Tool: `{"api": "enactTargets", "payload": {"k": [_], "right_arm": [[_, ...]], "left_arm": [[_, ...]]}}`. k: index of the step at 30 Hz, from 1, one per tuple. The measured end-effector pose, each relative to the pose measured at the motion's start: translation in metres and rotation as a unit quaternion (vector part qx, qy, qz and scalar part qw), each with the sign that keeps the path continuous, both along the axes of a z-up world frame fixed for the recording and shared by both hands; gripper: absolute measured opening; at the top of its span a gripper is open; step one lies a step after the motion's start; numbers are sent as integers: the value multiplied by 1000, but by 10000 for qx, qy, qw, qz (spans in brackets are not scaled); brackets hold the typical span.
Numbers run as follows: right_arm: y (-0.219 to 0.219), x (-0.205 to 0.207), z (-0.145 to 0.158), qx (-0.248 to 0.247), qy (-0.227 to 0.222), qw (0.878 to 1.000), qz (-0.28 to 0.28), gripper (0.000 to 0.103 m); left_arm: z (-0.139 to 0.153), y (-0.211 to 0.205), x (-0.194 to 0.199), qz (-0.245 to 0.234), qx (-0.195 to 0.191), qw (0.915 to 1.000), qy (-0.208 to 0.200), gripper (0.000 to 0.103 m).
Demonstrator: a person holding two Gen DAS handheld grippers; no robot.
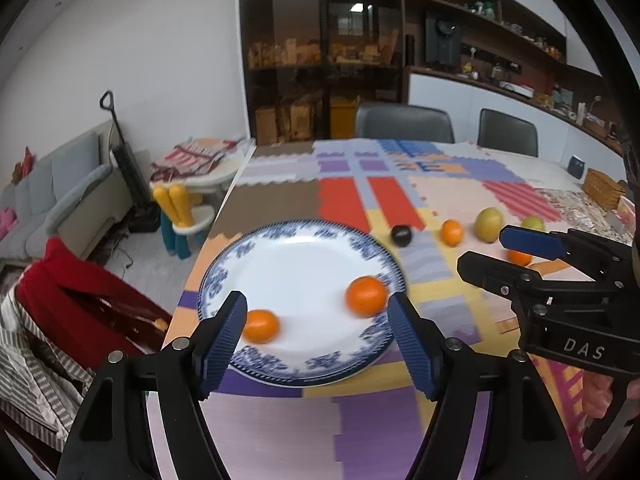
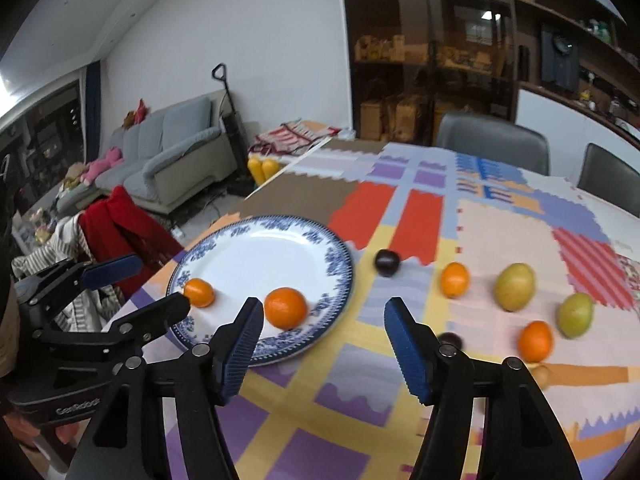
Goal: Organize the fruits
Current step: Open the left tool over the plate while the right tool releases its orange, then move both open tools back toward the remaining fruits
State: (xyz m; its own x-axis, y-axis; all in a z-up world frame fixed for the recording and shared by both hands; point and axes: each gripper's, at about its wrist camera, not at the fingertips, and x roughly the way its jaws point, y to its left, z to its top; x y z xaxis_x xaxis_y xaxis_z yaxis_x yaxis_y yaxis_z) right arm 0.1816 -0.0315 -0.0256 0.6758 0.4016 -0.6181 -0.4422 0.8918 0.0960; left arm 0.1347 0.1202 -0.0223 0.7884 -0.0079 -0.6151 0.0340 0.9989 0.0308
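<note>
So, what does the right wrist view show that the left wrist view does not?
Only the right wrist view shows the second dark plum, partly hidden behind a finger, and both green-yellow fruits in full. Only the left wrist view shows the woven basket at the table's far right. Both show the blue-rimmed plate with two oranges and both grippers open.

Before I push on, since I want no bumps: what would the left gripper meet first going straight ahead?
Probably the blue-patterned white plate: the open left gripper points down at it, the two round oranges sitting just inside each fingertip. Depth is uncertain.
</note>
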Motion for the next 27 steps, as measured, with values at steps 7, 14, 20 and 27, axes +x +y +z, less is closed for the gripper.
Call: {"api": "enactTargets", "payload": {"k": [7, 14, 20, 27], "right_arm": [[-38, -12, 19, 53, -264, 9990, -363, 64], [-79, -20, 24, -58, -414, 9963, -745, 64], [-115, -26, 22, -165, -464, 9940, -974, 64], [-150, -27, 16, -325, -485, 9936, -967, 64]], "left_arm": [[17, -28, -9, -246, 5, 9994, -240, 80], [22, -65, -8, -561, 97, 9978, -347, 82], [20, -102, -7, -856, 85, 9955, -389, 82], [15, -141, -5, -1115, 97, 9929, -390, 82]]}}
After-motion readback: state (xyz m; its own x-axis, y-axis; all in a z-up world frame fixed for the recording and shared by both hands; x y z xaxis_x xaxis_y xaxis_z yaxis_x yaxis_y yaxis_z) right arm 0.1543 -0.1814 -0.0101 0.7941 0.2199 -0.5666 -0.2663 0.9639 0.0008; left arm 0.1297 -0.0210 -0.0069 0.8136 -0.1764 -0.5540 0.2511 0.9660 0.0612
